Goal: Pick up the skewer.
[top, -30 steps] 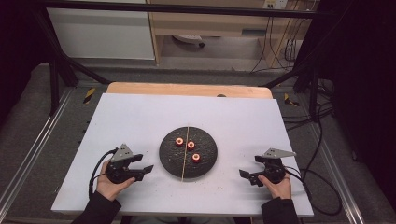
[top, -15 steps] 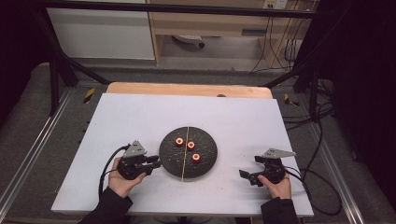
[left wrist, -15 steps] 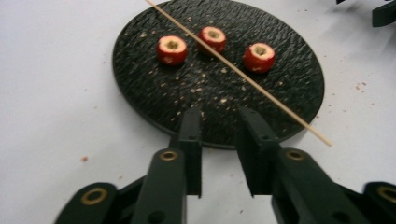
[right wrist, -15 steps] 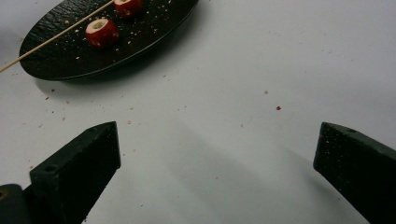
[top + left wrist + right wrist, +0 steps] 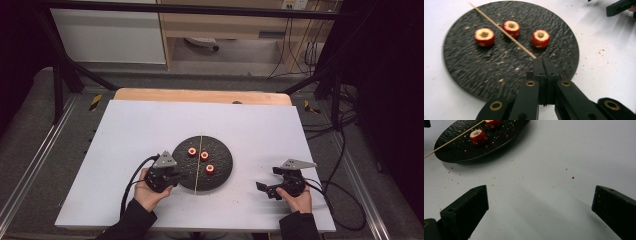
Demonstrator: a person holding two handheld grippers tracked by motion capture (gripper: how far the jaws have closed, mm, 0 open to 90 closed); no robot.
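Starting at the left, our left claw point(image 5: 181, 176) sits low over the near-left rim of the dark round plate point(image 5: 222, 172), which lies in the middle of the white table point(image 5: 125, 130), a little toward its near edge. In the left gripper view its two black jaws meet flush and have just been closing, and the near end of the thin wooden skewer point(image 5: 501, 29) runs straight into the seam between them. We judge that we have pinched the skewer by its tip, which leaves nearly its whole length free; how firmly it is caught we cannot tell.

The skewer lies flat across the plate from the near rim to the far rim, passing between the pieces, so its end at the near rim is the easiest part to reach without disturbing anything. Three short red cored fruit pieces point(image 5: 484, 37) stand upright on the plate with their hollow centres facing up, one left of the skewer and two right of it as seen from above. They stand apart from one another, which gives room to take them one at a time. Crumbs are scattered over the plate.

At the right, our right claw point(image 5: 266, 187) rests near the table's near-right corner, well apart from the plate, jaws spread wide and empty over bare table. We take it to be waiting clear of the work.
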